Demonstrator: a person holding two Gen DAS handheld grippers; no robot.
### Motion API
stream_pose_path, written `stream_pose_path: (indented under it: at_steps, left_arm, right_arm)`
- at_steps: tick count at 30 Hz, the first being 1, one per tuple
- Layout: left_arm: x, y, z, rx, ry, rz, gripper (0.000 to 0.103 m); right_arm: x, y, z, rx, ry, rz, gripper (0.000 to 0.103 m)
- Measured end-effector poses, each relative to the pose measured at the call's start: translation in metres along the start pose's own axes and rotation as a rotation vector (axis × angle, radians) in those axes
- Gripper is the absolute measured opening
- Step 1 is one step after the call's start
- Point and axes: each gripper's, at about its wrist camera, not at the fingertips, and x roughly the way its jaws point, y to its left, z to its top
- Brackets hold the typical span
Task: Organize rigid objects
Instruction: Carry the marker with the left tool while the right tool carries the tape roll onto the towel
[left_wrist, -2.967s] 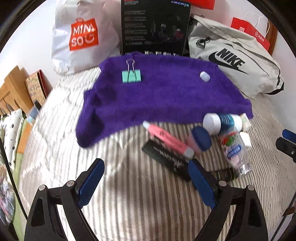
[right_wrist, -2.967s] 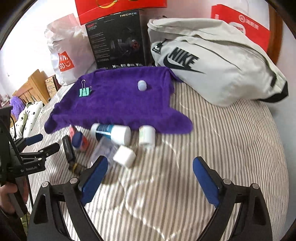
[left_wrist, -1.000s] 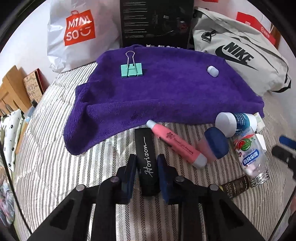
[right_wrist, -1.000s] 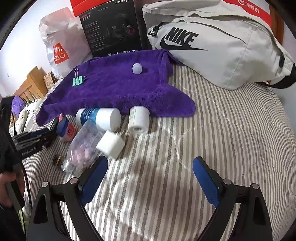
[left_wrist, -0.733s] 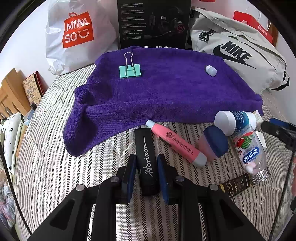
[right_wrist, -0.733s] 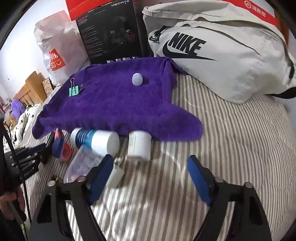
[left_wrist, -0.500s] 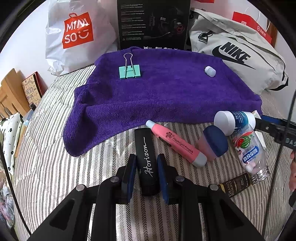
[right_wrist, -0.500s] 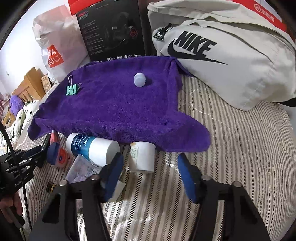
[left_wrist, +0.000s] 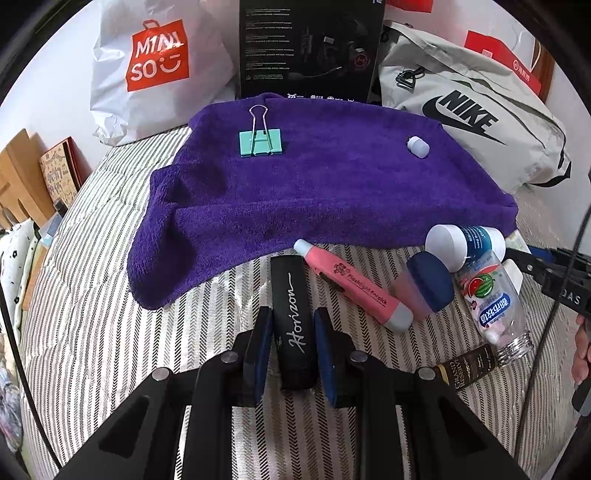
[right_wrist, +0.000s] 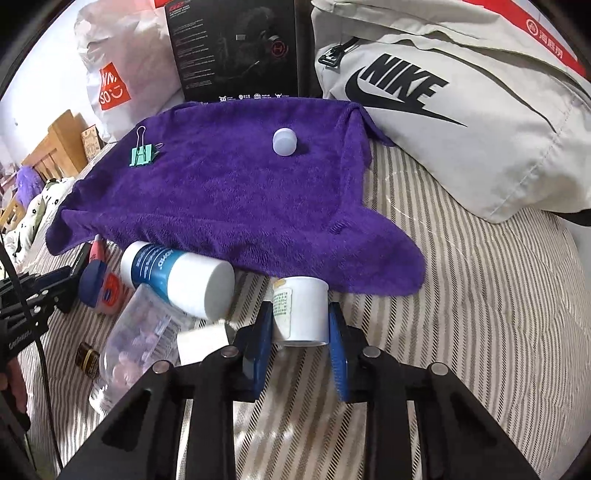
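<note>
**Two grippers, two items clamped**

We see the left gripper (left_wrist: 291, 332) closed on one black case (left_wrist: 293, 314) marked "Horizon", lying on the striped bed (left_wrist: 110, 332) just short of the purple towel (left_wrist: 332, 192). The right gripper (right_wrist: 300, 325) is closed on one small white jar (right_wrist: 301, 314), lying on its side at the towel's near edge.

Between them we count five loose items: one pink highlighter (left_wrist: 354, 286), one blue-capped tub (left_wrist: 430, 282), one blue-and-white bottle (right_wrist: 177, 273), one clear bottle (left_wrist: 491, 302) and one dark tube (left_wrist: 467, 365).

On the towel sit two things, well apart: one green binder clip (left_wrist: 260, 142) and one pale cap (left_wrist: 418, 146).
</note>
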Motion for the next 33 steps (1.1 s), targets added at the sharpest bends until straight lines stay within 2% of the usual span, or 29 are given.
stream_pose_path:
  at_steps: [11,17,26,33]
  left_arm:
    - [-0.021,0.01,-0.001,-0.02,-0.013,0.003,0.022]
    - [-0.035,0.012,0.007,-0.019,-0.031,0.016,0.022]
    - [-0.046,0.016,0.031,-0.015,-0.064,0.027,0.022]
    - [-0.035,0.024,0.059,-0.021,-0.078,0.032,0.022]
  right_arm:
    - [-0.028,-0.012,-0.013,-0.008,0.004,-0.009,0.029]
    - [-0.041,-0.008,-0.008,-0.009,-0.015,0.032,0.029]
    - [-0.048,0.0,0.015,-0.013,-0.046,0.06,0.029]
    - [-0.043,0.001,0.043,-0.017,-0.067,0.062,0.029]
